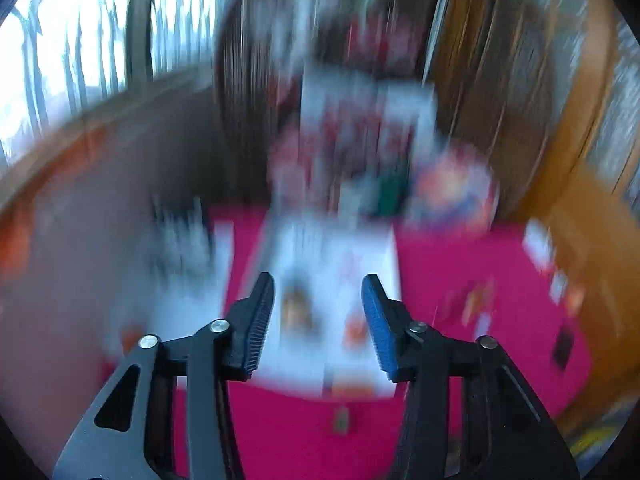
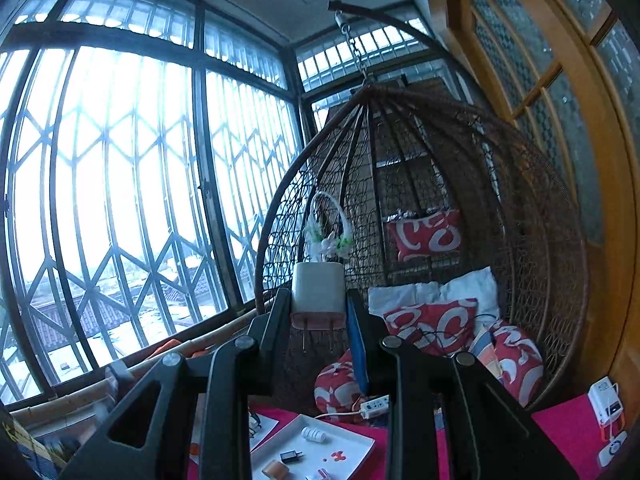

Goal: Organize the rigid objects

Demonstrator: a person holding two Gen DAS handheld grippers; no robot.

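Left wrist view, badly blurred: left gripper [image 1: 318, 288] open, nothing between its fingers, over a white tray [image 1: 332, 264] on pink cloth [image 1: 460, 264]. Right wrist view, sharp: right gripper [image 2: 318, 300] clamped on white charger plug [image 2: 318, 286], raised before a wicker hanging chair [image 2: 500, 200].

The left wrist view is motion-blurred throughout: the white tray [image 1: 336, 264] on the pink cloth [image 1: 460, 280] shows only smeared shapes, and its contents cannot be identified. In the right wrist view, the gripper linkage hides part of the tray [image 2: 352, 446], and the bottom edge cuts off its near side. The small items [image 2: 291, 456] on it are too small to identify.
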